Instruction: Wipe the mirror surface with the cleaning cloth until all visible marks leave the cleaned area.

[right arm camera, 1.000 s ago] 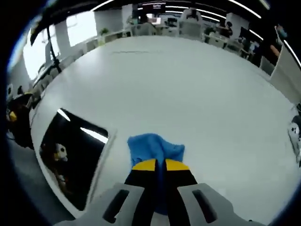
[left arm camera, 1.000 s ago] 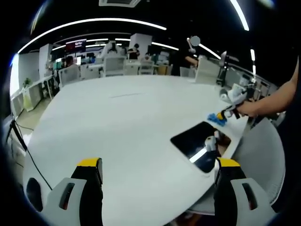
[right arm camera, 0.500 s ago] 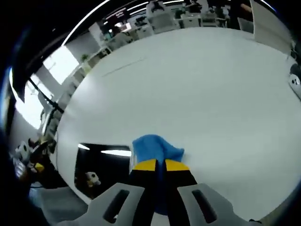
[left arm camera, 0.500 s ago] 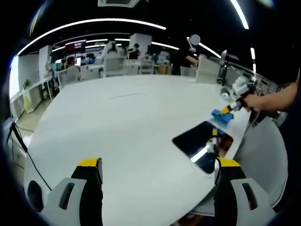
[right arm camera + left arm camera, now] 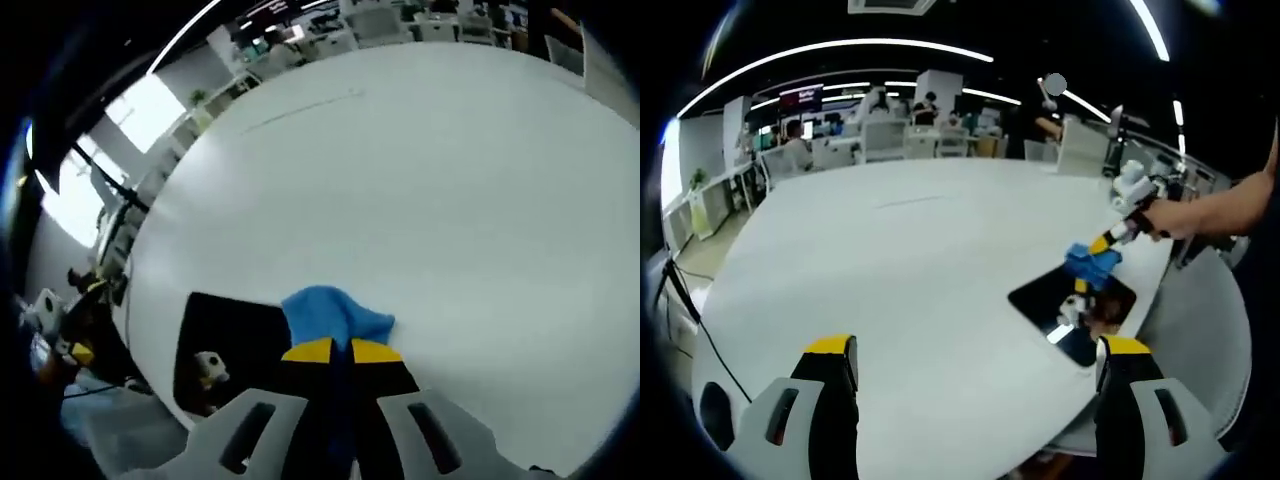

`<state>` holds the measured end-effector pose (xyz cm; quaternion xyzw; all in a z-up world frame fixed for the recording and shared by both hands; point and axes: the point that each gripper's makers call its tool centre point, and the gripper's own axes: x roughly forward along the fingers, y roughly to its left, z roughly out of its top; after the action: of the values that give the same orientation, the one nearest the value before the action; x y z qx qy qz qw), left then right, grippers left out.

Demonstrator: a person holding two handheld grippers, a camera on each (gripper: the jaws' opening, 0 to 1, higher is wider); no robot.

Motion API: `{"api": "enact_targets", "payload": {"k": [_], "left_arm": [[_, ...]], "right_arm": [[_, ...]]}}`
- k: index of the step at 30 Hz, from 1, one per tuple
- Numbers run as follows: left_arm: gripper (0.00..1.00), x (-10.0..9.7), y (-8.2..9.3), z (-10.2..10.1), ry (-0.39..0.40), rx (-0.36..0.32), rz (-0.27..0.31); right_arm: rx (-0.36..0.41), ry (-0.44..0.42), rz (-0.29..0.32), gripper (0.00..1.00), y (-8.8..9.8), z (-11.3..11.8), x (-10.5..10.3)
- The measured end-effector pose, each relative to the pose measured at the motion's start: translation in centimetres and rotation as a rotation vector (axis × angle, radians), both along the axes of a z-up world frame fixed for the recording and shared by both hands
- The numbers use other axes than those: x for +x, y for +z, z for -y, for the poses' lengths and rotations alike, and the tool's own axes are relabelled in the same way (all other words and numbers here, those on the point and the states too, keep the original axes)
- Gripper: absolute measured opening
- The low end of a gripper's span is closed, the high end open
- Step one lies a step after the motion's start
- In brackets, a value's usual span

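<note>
A dark rectangular mirror (image 5: 1072, 309) lies flat near the right edge of the white table (image 5: 900, 270); in the right gripper view the mirror (image 5: 225, 350) sits low on the left. My right gripper (image 5: 340, 352) is shut on a blue cleaning cloth (image 5: 335, 316), which bunches out past its yellow-tipped jaws. In the left gripper view that right gripper (image 5: 1105, 243) holds the cloth (image 5: 1090, 263) at the mirror's far edge. My left gripper (image 5: 975, 350) stands open over the table's near part, nothing between its jaws.
A person's arm (image 5: 1215, 210) reaches in from the right. A grey chair (image 5: 1195, 335) stands beside the table past the mirror. Desks, chairs and people fill the office behind (image 5: 880, 125). A black cable (image 5: 700, 335) hangs off the table's left edge.
My right gripper has carried the blue cloth from the table beyond the mirror to the mirror's far edge. The left gripper has not moved.
</note>
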<state>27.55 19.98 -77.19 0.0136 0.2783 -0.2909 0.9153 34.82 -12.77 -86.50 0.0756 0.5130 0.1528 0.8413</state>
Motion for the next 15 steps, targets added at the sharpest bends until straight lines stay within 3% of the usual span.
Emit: {"api": "enact_targets", "payload": {"k": [1, 2, 5, 11, 13, 15], "left_arm": [[0.99, -0.1, 0.0, -0.1, 0.003, 0.000, 0.000], [0.99, -0.2, 0.0, -0.3, 0.006, 0.000, -0.001], [0.99, -0.4, -0.3, -0.6, 0.016, -0.002, -0.007], [0.99, -0.6, -0.6, -0.2, 0.015, -0.010, -0.012], [0.99, -0.7, -0.7, 0.0, 0.013, -0.014, -0.013], [0.99, -0.7, -0.8, 0.1, 0.013, -0.019, -0.013]], "right_arm": [[-0.036, 0.023, -0.013, 0.00, -0.6, -0.1, -0.5], [-0.047, 0.020, 0.019, 0.00, -0.3, -0.2, -0.1], [-0.064, 0.035, 0.007, 0.00, -0.2, -0.8, -0.2], [-0.079, 0.102, -0.020, 0.00, -0.3, -3.9, -0.3], [-0.148, 0.152, -0.025, 0.00, -0.3, -4.6, -0.2], [-0.140, 0.171, -0.025, 0.00, -0.3, -5.8, -0.1]]}}
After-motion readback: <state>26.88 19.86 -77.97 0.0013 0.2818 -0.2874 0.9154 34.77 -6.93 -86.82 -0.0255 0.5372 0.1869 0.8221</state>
